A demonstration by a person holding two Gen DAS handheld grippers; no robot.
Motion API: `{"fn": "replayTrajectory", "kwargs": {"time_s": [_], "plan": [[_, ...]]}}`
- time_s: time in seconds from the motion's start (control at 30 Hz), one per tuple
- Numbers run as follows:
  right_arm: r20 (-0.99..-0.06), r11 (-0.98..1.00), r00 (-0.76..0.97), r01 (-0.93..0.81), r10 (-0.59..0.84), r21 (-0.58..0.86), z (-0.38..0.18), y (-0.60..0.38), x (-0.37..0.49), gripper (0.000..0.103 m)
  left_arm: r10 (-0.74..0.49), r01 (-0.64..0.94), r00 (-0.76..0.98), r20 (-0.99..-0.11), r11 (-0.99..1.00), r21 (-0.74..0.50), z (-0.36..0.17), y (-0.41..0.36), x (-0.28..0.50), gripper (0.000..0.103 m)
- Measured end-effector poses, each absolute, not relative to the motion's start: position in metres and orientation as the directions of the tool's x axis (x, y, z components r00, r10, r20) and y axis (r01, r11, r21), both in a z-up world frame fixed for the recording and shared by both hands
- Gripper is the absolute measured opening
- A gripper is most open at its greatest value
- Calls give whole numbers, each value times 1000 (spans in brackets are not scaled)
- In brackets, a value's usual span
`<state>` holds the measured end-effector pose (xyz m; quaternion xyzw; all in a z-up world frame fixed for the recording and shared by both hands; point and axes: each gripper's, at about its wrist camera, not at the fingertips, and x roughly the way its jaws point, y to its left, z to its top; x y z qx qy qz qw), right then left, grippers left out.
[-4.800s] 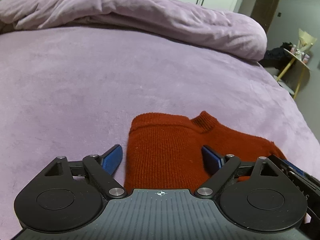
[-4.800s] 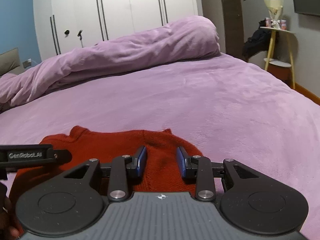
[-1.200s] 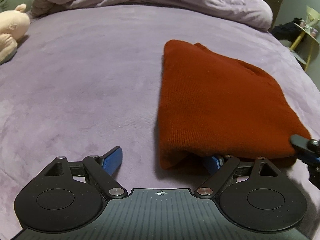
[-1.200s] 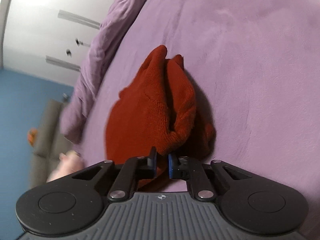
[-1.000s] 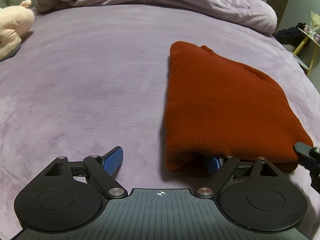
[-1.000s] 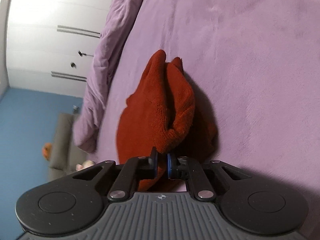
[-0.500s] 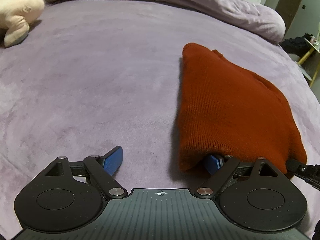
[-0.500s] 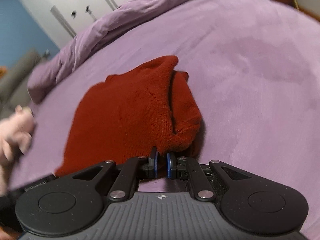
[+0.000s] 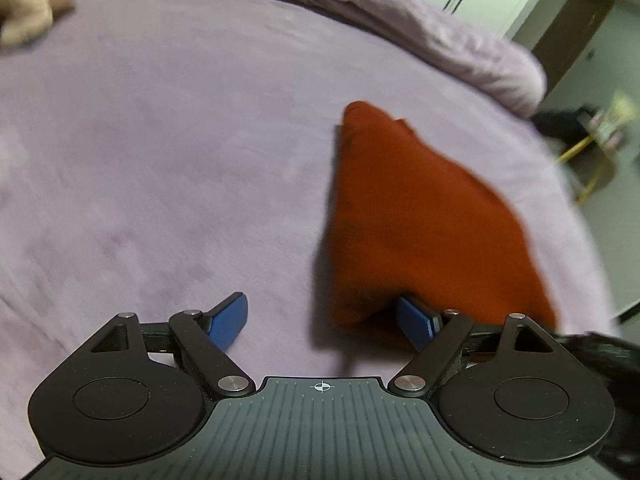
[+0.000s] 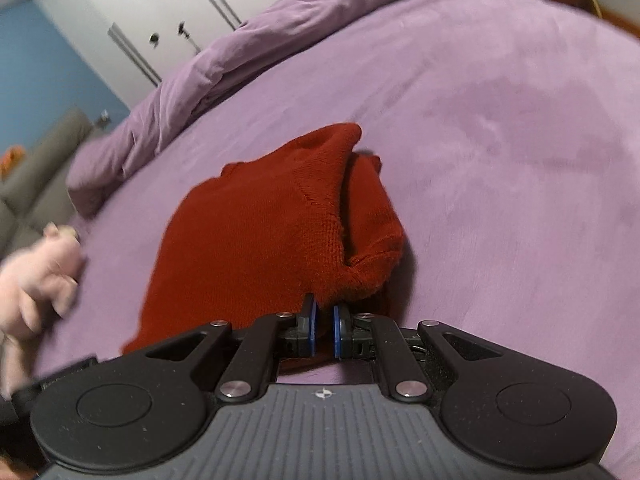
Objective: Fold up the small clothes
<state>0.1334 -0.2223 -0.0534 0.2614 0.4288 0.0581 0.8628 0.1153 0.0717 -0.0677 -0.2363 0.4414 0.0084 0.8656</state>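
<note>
A: What do we have in front of us, starting with the biggest thing?

B: A bed under a purple cover fills both views, with a rolled purple duvet along its far side. A pink soft toy lies near the left edge.

A: And the clothing?

B: A small rust-red knitted sweater lies on the bed, already doubled over on itself. Its near edge is lifted off the cover, we judge so that it can be carried across for another fold.

A: How are we holding it?

B: Our right claw is clamped on the near corner of the sweater, its blue pads pressed together with knit between them. Our left claw stands wide apart. One of its blue pads lies on the bare cover, the other is tucked under the sweater's near edge, seemingly to prop up the fabric rather than grip it.

A: What could go wrong?

B: We judge the thick knit may slump on the unpinched side.
</note>
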Motion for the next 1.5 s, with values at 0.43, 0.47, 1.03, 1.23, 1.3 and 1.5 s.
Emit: {"fn": "replayTrajectory", "kwargs": {"time_s": [0.43,0.47,1.03,1.23,1.3,1.5], "plan": [[-592,538,624,306,510,785,-91,-254,136,18,-616,-285,692,-376,245,-927,-128,95,123,87],[-581,512,629,316,517,799,-93,-257,136,20,-597,-312,698,-396,245,-918,-131,97,126,86],[-605,553,629,314,488,772,-92,-247,142,8,-513,-334,793,-330,87,-939,-137,113,120,55],[-478,425,688,264,547,866,-86,-252,140,7,-505,-340,795,-337,89,-936,-140,117,113,53],[-642,635,614,277,459,721,-83,-241,146,7,-498,-359,776,-387,156,-920,-141,113,112,53],[-722,855,603,124,338,504,-70,-206,146,8,-484,-388,718,-500,319,-865,-130,112,122,47]]}}
